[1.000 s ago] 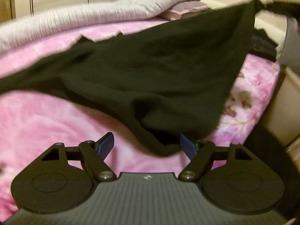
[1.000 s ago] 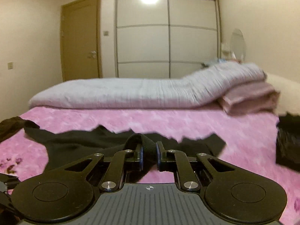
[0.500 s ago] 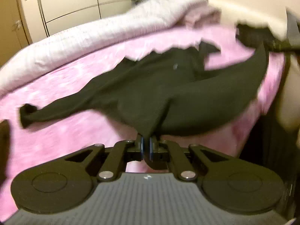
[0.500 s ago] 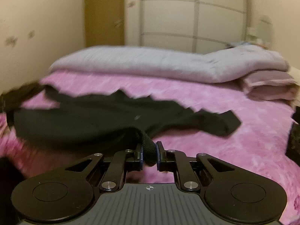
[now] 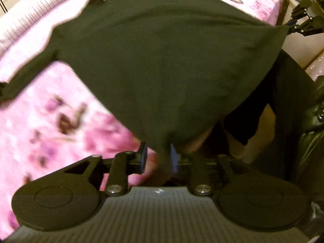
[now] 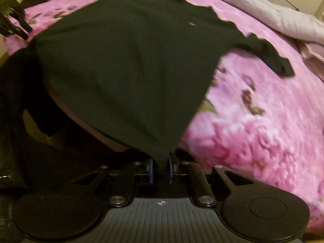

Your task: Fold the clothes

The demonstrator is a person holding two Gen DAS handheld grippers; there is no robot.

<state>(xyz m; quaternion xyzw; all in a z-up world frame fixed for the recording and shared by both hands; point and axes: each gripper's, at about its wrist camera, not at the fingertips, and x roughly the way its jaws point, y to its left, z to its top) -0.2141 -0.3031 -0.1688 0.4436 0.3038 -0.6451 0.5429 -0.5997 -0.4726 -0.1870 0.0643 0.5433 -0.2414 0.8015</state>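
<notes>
Gripping the near hem of the black shirt (image 6: 125, 64), your right gripper (image 6: 161, 170) had its jaws pinched tight on a bunched corner of the cloth, and that hold looked sound. Your left gripper (image 5: 158, 158) stood at the shirt's other near corner with its jaws partly apart; cloth hung between the pads, but whether they bit it you could not tell from the blur, so you needed to be sure of that pinch before pulling. Beyond the hem, the shirt ran taut and lifted over the near edge of the pink floral bedspread (image 6: 263, 105), its body spreading flat farther up, with one sleeve (image 6: 269, 54) lying out to the shirt's right side and the collar end farthest away. To do this well, you had to keep both corners level and equally tensioned, so the shirt settled without a diagonal crease. Past the shirt's far end lay a grey folded quilt (image 6: 273, 14) along the bed.
</notes>
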